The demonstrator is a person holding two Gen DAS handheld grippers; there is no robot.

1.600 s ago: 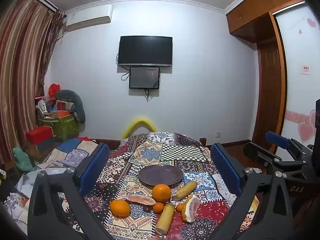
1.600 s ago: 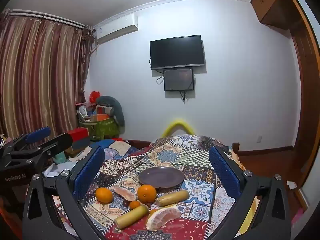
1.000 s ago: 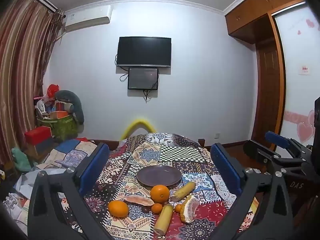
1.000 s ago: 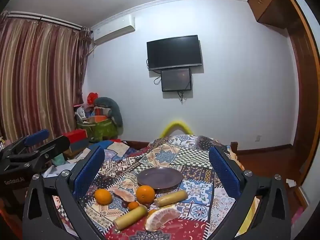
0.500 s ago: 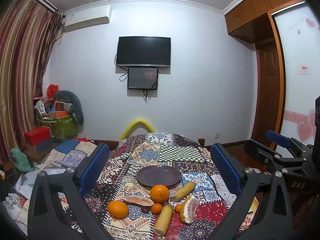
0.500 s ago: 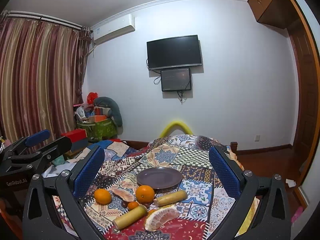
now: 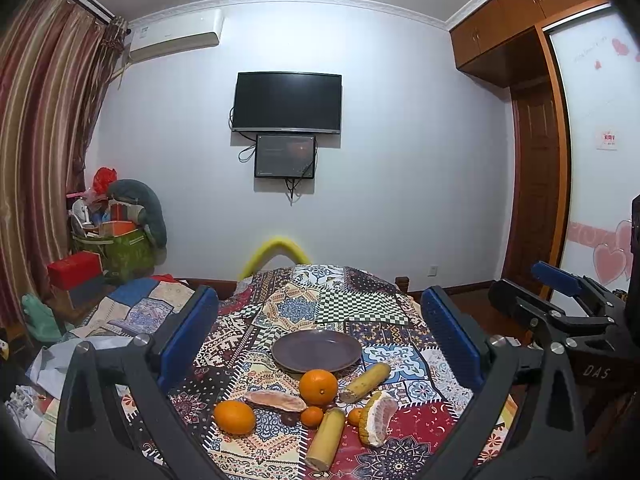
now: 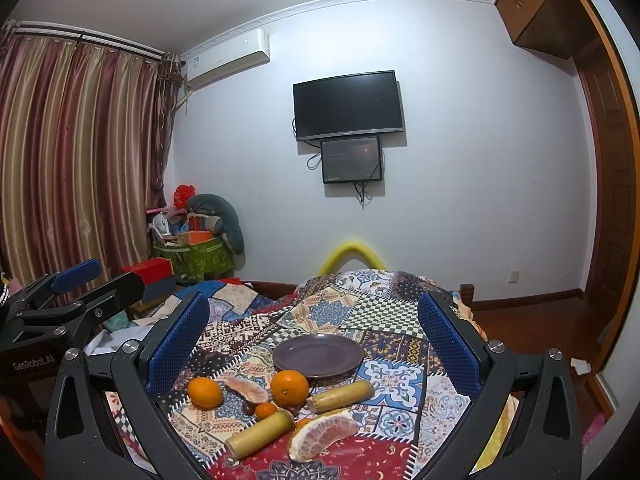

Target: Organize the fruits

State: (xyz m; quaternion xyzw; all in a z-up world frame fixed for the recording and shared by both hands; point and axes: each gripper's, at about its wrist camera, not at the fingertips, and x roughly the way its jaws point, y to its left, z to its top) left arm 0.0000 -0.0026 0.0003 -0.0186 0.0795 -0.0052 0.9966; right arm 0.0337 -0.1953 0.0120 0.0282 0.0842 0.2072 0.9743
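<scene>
Left wrist view: left gripper (image 7: 320, 332) fingers spread wide, holding nothing; plate (image 7: 316, 351) bare on patchwork-covered bench (image 7: 360, 304); oranges (image 7: 318, 387), pomelo pieces (image 7: 376, 418) just before it. Right wrist view: right gripper (image 8: 314, 336) fingers wide apart, empty; same fruit near plate (image 8: 318, 355).

Table (image 7: 360, 304) draped in patchwork cloth (image 7: 404, 384). Purple plate (image 7: 316, 350) sat mid-table, bare. Just in front: large orange (image 7: 318, 387), second orange (image 7: 234, 417) off left, two pomelo segments (image 7: 276, 400) (image 7: 378, 417), two yellow cane sticks (image 7: 365, 376) (image 7: 326, 438), small tangerines (image 7: 312, 416) between them.
</scene>
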